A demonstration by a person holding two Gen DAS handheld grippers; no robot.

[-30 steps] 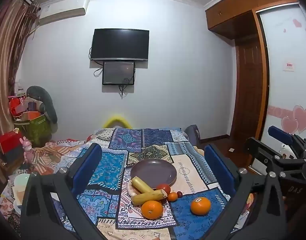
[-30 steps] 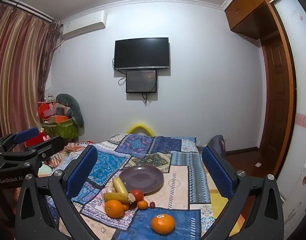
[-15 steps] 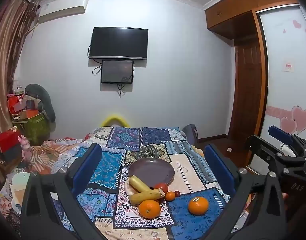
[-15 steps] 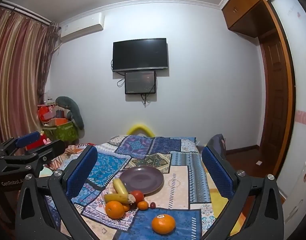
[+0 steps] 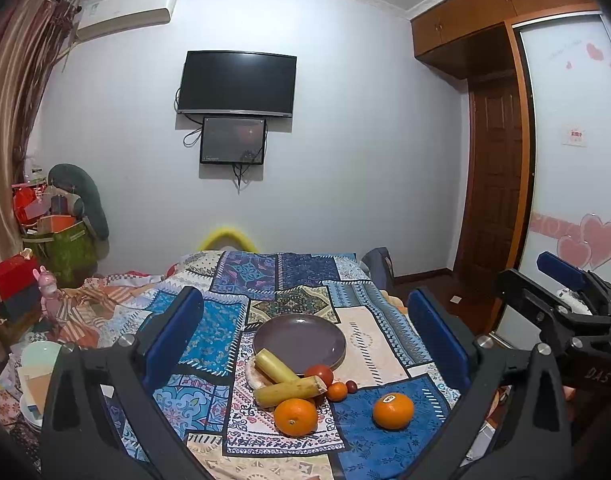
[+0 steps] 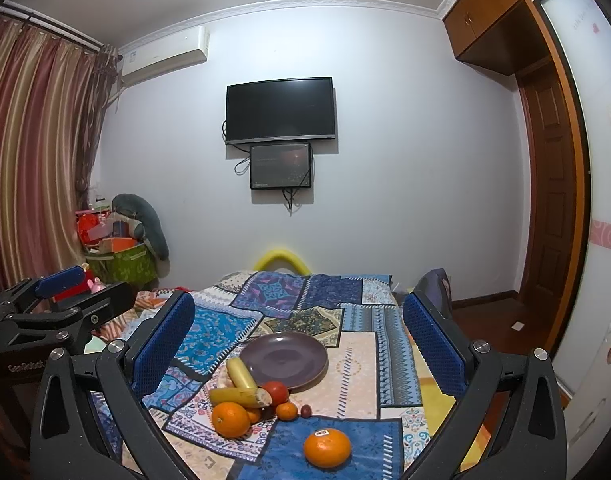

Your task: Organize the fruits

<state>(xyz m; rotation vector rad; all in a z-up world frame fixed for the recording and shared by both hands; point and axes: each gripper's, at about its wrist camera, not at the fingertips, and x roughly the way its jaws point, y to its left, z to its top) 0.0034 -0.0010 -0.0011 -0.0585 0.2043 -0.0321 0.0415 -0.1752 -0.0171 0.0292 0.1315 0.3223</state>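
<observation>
Left gripper [image 5: 305, 334]: jaws stood wide apart, holding nothing, above the patchwork cloth [image 5: 225, 320].
Right gripper [image 6: 299, 330]: jaws likewise spread, gripping nothing.
Plate [image 5: 305, 336]: purple, bare, mid-cloth.
Bananas [image 5: 283, 382]: two, crossed at the plate's 7 o'clock edge.
Tomato [image 5: 320, 373]: touching the plate's 6 o'clock rim.
Oranges: one [image 5: 295, 416] at 6 o'clock of the bananas; stickered one [image 5: 392, 410] at the plate's 5 o'clock, apart.

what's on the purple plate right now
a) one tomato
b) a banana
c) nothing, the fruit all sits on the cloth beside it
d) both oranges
c: the purple plate shows a bare surface, while the oranges, the tomato and the yellow stalk pieces lie on the patterned cloth at its near edge.
</observation>
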